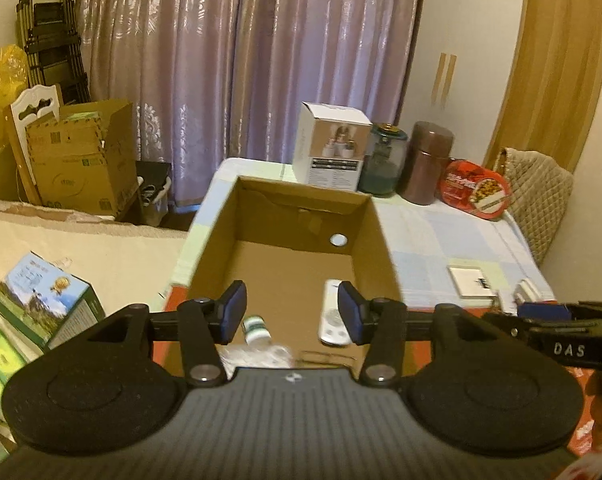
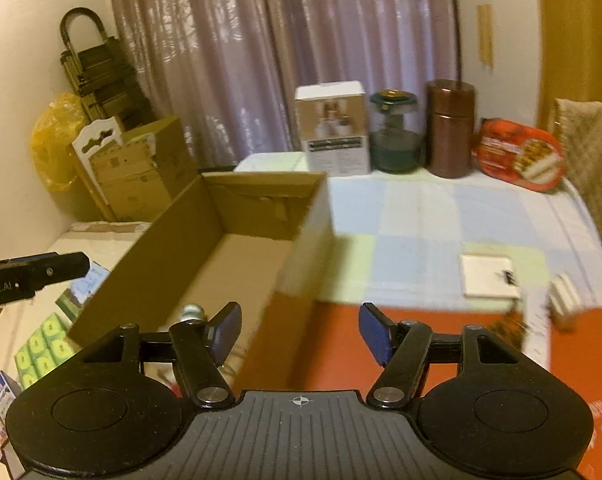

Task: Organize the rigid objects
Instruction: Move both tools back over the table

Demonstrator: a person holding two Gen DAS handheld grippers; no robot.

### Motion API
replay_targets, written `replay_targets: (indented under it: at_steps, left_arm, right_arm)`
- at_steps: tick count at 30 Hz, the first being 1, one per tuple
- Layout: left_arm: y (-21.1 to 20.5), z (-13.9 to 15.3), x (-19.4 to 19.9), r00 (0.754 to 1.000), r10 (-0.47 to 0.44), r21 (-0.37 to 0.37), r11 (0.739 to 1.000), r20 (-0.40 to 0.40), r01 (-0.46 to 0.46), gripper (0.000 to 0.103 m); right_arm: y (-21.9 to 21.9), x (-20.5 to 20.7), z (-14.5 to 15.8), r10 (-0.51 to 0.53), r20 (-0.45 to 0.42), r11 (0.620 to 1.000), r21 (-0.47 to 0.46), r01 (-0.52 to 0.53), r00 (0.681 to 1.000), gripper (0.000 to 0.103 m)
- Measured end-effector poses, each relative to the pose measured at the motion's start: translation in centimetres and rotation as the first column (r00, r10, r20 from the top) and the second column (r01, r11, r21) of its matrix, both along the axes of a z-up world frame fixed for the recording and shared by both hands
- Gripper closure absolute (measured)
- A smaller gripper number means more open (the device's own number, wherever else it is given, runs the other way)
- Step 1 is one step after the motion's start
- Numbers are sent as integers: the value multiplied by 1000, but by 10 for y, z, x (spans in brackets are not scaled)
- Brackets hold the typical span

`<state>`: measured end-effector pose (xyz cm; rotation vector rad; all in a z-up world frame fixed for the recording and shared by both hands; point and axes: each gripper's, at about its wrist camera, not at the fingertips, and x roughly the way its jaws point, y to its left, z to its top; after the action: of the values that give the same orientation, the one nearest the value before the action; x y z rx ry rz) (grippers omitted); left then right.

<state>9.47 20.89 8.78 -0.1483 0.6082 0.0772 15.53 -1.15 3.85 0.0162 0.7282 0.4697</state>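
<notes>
Seen from the left wrist: open cardboard box [image 1: 293, 248] filling the middle of the frame, with a white remote [image 1: 330, 314] and a small green-and-white bottle [image 1: 255, 330] lying at its near end, lower centre. Left gripper [image 1: 292, 312] hanging above them, jaws parted and empty, nothing pressed by the blue pads [image 1: 235, 310]. Other gripper poking in at the right edge.

Seen from the right wrist: right gripper [image 2: 301, 334] likewise parted with nothing between its pads, hovering over the box's near right wall and the red surface [image 2: 441, 340] at lower centre. Still outside the box, upper right of the frame: white carton [image 2: 333, 128], green glass jar [image 2: 395, 132], brown canister [image 2: 450, 128], red tin [image 2: 519, 154]; a flat white card [image 2: 487, 276] and a blurred small thing at mid right on the checked cloth [image 2: 401, 216].

Likely trouble ahead: clipping the box wall when reaching back (pads sit close above the rim), tipping the tall canister or jar if pinched high, and the two grippers colliding, working so near each other.
</notes>
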Motion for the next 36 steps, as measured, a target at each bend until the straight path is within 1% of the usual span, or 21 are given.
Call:
replay_targets:
  at_steps: [2, 7, 8, 14, 16, 18, 20, 25, 36]
  left_arm:
    - [-11, -1, -9, 1000, -3, -13, 1000, 3, 3, 55]
    - [-41, -1, -29, 999, -21, -38, 999, 26, 22, 41]
    - [-47, -1, -32, 999, -27, -40, 999, 31, 28, 40]
    - [-89, -1, -42, 995, -89, -28, 996, 46, 90, 29]
    - [-104, -3, -42, 991, -120, -44, 991, 54, 122, 27]
    - [-118, -4, -40, 987, -151, -46, 987, 56, 154, 25]
    - [-134, -6, -38, 982, -183, -30, 982, 49, 184, 24]
    - [-161, -14, -32, 974, -223, -18, 974, 42, 224, 20]
    - [-197, -35, -9, 955, -298, -9, 955, 11, 298, 19]
  right_arm:
    - [-17, -13, 1, -20, 7, 1000, -14, 20, 1000, 40]
    - [-63, -40, 0, -91, 25, 996, -15, 92, 996, 38]
    - [-74, -45, -1, -113, 26, 993, -17, 113, 993, 37]
    - [-125, -66, -3, -201, 22, 979, -18, 202, 979, 36]
    - [-140, -68, -3, -229, 21, 973, -17, 230, 973, 36]
    - [-153, -70, -3, -252, 19, 967, -14, 253, 967, 36]
    - [-165, -70, -3, -278, 16, 961, -10, 278, 961, 36]
    - [-186, -75, -2, -310, 23, 950, -12, 311, 950, 36]
    - [-218, -67, -13, -379, 11, 925, -16, 379, 925, 36]
